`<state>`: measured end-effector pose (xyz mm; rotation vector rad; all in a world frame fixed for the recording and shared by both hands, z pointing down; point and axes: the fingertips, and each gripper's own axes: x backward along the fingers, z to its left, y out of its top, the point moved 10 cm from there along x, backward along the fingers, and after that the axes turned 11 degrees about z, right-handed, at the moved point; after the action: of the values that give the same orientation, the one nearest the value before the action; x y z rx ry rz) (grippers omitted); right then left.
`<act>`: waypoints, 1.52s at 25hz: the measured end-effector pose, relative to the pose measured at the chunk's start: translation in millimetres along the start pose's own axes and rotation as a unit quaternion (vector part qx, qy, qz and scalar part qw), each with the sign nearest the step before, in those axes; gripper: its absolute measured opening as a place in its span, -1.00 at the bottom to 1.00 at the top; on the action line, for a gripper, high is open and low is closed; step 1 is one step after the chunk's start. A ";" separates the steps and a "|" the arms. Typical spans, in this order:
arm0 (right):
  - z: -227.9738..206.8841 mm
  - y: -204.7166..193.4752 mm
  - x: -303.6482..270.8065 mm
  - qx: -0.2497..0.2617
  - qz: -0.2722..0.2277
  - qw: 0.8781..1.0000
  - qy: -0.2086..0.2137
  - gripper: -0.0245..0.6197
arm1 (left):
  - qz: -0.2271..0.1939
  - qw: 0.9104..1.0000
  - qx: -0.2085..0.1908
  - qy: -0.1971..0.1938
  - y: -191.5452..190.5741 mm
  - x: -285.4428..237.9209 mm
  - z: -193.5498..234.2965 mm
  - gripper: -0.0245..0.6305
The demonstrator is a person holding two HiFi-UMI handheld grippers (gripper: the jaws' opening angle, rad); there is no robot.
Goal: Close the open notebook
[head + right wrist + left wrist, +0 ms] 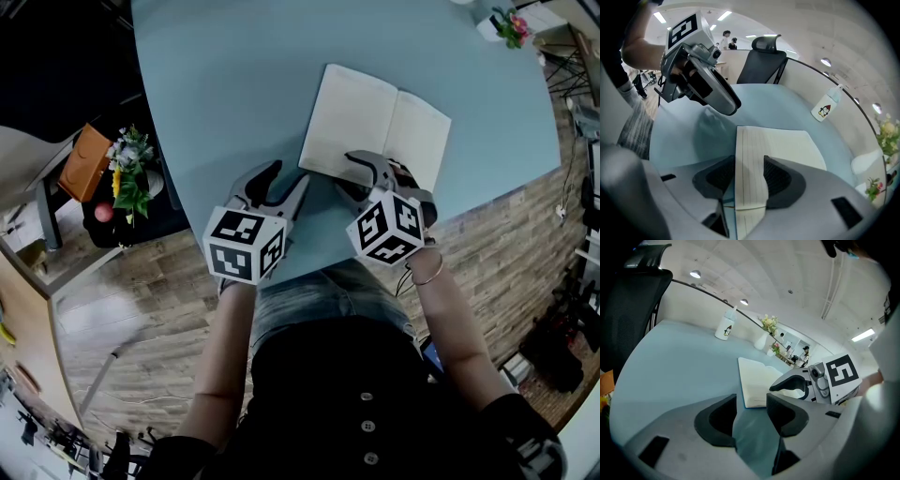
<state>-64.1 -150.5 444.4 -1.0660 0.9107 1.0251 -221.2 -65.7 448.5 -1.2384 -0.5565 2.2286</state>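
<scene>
We judge the task barely begun: the notebook (pixel 375 122) lies open, both pages up, near the front edge of the light blue table (pixel 234 84). Our right gripper (pixel 750 161) sits at its near edge, jaws moderately apart, with a lined page running between them, not clamped as far as we see. Our left gripper (pixel 751 399) hovers just beside the notebook, jaws parted, holding nothing. Folding 1 half over remains.
</scene>
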 end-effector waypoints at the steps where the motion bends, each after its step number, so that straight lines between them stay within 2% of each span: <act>1: -0.6 0.0 -0.1 -0.004 0.002 1.000 0.005 -0.30 | 0.000 1.000 0.002 0.000 0.0 -0.3 -0.3 -0.36; 5: -2.5 -1.4 -0.4 -0.015 0.004 1.000 0.025 -0.35 | -0.005 1.000 0.023 -0.007 0.4 -1.4 -0.9 -0.36; 13: 0.6 -1.3 -1.9 -0.017 0.001 0.999 0.039 -0.52 | 0.000 1.000 0.021 -0.011 2.8 -3.8 1.5 -0.36; 20: 8.1 3.3 -0.7 -0.009 0.009 1.000 0.026 -0.67 | 0.014 1.000 0.015 -0.023 5.3 -9.1 1.1 -0.36; 25: 11.5 1.3 4.4 -0.017 -0.006 1.000 0.013 -0.75 | 0.018 0.999 0.018 -0.027 8.5 -12.2 1.7 -0.36; 38: 14.3 -0.9 11.6 -0.043 -0.037 0.998 -0.012 -0.80 | 0.026 0.999 0.025 -0.040 18.3 -19.2 3.8 -0.33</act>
<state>-58.7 -134.5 437.1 -1.1488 0.8079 1.0206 -220.5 -92.3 452.2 -1.1556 -0.5014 2.3301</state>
